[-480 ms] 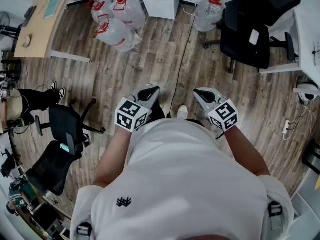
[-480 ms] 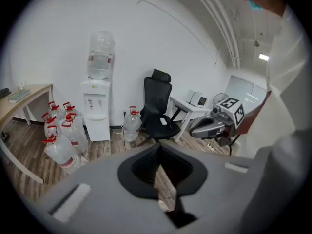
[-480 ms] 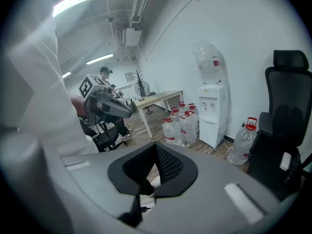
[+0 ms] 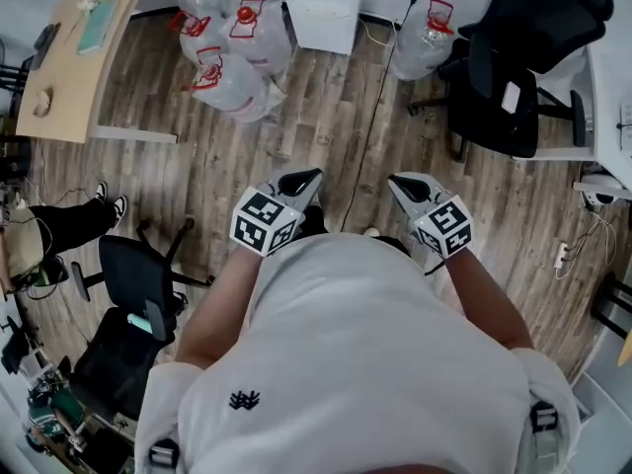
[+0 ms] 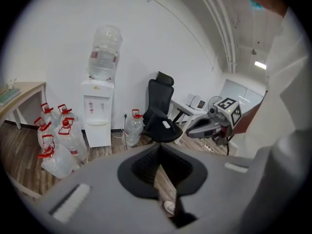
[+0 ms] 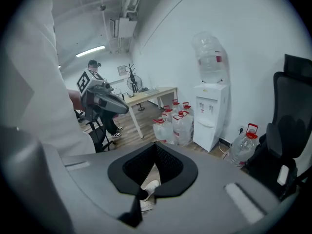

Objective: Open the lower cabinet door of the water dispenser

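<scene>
The white water dispenser (image 4: 324, 6) stands against the far wall, with an upturned bottle on top in the left gripper view (image 5: 98, 112) and the right gripper view (image 6: 210, 112). Its lower cabinet door (image 5: 99, 136) is closed. Both grippers are held in front of the person's chest, a few steps from the dispenser. My left gripper (image 4: 303, 179) (image 5: 159, 148) is shut with nothing in it. My right gripper (image 4: 400, 184) (image 6: 156, 148) is also shut and empty. Each gripper shows in the other's view, the right gripper (image 5: 209, 126) and the left gripper (image 6: 105, 100).
Several water bottles with red caps (image 4: 232, 55) lie left of the dispenser and one bottle (image 4: 425, 36) stands to its right. A black office chair (image 4: 504, 79) is at right, another chair (image 4: 126, 299) at left, beside a wooden desk (image 4: 84, 45). A cable (image 4: 370, 117) runs across the floor.
The person has moved slightly forward: dispenser, bottles and chair sit a little lower in the head view. Both grippers keep the same pose and stay shut.
</scene>
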{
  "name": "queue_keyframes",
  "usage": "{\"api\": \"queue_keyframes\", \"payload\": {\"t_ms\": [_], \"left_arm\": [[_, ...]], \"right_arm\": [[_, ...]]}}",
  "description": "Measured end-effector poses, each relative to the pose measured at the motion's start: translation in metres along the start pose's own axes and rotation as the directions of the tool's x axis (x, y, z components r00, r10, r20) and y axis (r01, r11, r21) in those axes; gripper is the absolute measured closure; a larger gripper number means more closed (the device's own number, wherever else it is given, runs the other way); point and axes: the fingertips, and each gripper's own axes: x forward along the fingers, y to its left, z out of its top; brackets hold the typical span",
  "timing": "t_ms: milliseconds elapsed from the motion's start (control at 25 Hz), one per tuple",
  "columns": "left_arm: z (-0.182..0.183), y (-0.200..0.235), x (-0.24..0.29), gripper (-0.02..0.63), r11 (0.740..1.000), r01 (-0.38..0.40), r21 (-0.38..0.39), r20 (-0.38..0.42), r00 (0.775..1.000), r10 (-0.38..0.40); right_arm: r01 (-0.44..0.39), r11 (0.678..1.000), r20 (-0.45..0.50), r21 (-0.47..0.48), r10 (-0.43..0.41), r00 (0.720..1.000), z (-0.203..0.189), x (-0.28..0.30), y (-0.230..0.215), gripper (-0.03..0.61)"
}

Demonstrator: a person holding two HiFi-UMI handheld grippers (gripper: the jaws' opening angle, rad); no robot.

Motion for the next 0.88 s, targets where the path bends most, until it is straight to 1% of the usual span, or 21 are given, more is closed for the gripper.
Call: {"api": "queue_keyframes", "payload": {"t_ms": [80, 160, 280, 320, 360, 440, 600, 760, 880], "left_arm": [[0.006, 0.025, -0.004, 0.558, 1.0, 0.017, 0.016, -0.005, 1.0, -0.017], [0.011, 0.053, -0.008, 0.558, 0.999, 0.028, 0.039, -0.014, 1.0, -0.028], [0.014, 0.097, -0.01, 0.558, 0.998, 0.022, 0.057, -0.037, 0.999, -0.02], [0.014, 0.109, -0.011, 0.558, 0.998, 0.019, 0.052, -0.04, 0.999, -0.017], [0.015, 0.118, -0.01, 0.558, 0.999, 0.018, 0.041, -0.04, 0.999, -0.016], [0.018, 0.133, -0.004, 0.558, 1.0, 0.013, 0.013, -0.035, 0.999, -0.013], [0.03, 0.162, 0.017, 0.557, 1.0, 0.0, -0.031, -0.016, 1.0, 0.0], [0.055, 0.21, 0.053, 0.557, 0.996, -0.02, -0.083, -0.013, 1.0, 0.019], [0.068, 0.232, 0.076, 0.557, 0.987, -0.043, -0.156, -0.01, 0.999, 0.042]], "right_arm": [[0.024, 1.0, -0.007, 0.008, -0.024, 1.0, 0.012, 0.023, -0.01, 0.578], [0.037, 0.999, 0.008, 0.034, -0.038, 0.999, 0.026, 0.047, -0.02, 0.578], [0.049, 0.997, 0.018, 0.061, -0.05, 0.999, 0.044, 0.083, -0.037, 0.574], [0.05, 0.996, 0.012, 0.068, -0.051, 0.999, 0.048, 0.094, -0.042, 0.561], [0.051, 0.996, 0.001, 0.075, -0.052, 0.999, 0.051, 0.103, -0.048, 0.535], [0.055, 0.995, -0.03, 0.08, -0.053, 0.998, 0.052, 0.12, -0.067, 0.522], [0.065, 0.995, -0.081, 0.077, -0.059, 0.995, 0.05, 0.167, -0.124, 0.498], [0.067, 0.996, -0.14, 0.058, -0.058, 0.988, 0.048, 0.239, -0.213, 0.492], [0.054, 0.998, -0.214, 0.04, -0.044, 0.976, 0.04, 0.286, -0.27, 0.492]]}}
